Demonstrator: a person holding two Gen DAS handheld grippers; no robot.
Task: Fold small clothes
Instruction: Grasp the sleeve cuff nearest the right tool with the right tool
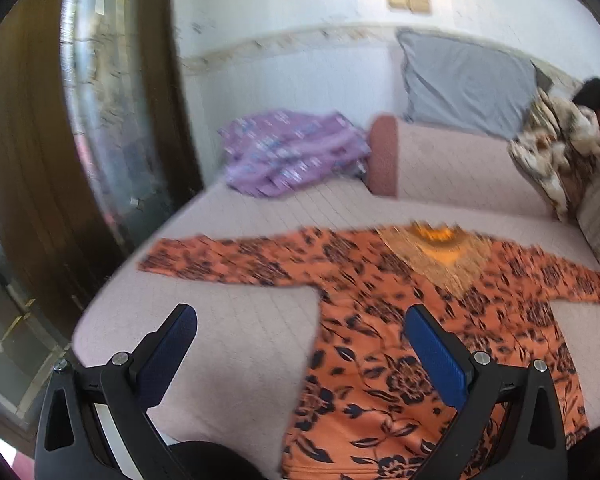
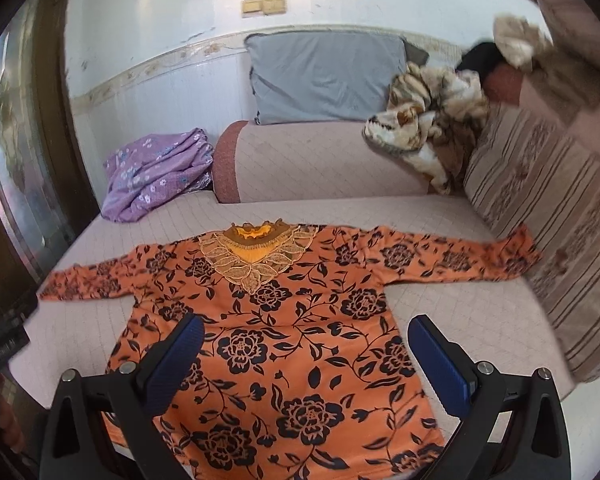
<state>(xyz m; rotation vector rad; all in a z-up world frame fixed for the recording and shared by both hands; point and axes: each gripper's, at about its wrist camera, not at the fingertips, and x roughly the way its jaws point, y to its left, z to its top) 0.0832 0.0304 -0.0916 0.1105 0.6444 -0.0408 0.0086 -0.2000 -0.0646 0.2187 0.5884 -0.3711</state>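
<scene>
1. Left gripper (image 1: 300, 344): black frame, ribbed blue pads (image 1: 436, 356), jaws spread wide, nothing between them. It hangs above the bed, not touching cloth.
2. Right gripper (image 2: 304, 352): same build, blue pads (image 2: 440, 364) parted wide, empty, held clear above the garment.
3. Orange top (image 2: 284, 344): lies flat, face up, straight ahead of and below the right gripper; under the right finger of the left gripper and off to its right. Soft knit look, black rose-and-leaf print, both long sleeves stretched out sideways, hem nearest the tools.
4. Neck panel (image 2: 256, 256): pointed bib of tan lace with leaf shapes and a yellow centre, at the far end of the top from both grippers.
5. Bed cover (image 2: 452, 320): pale pinkish, quilted in a diamond grid, smooth; the top rests on it.
6. Beyond the collar: a long bolster (image 2: 320, 160), same quilted cloth with a rust-red end cap, lying across the bed.
7. Far left of the bolster: a crumpled lilac floral cloth (image 2: 156, 172).
8. Behind the bolster: a grey pillow (image 2: 324, 80) leaning on the white wall.
9. Far right: a rumpled brown-and-cream fleece blanket (image 2: 428, 120), and a striped cushion (image 2: 548, 208) whose edge the top's sleeve cuff touches.
10. Left view is motion-blurred; a dark wooden door frame (image 1: 28, 160) stands to the left.
</scene>
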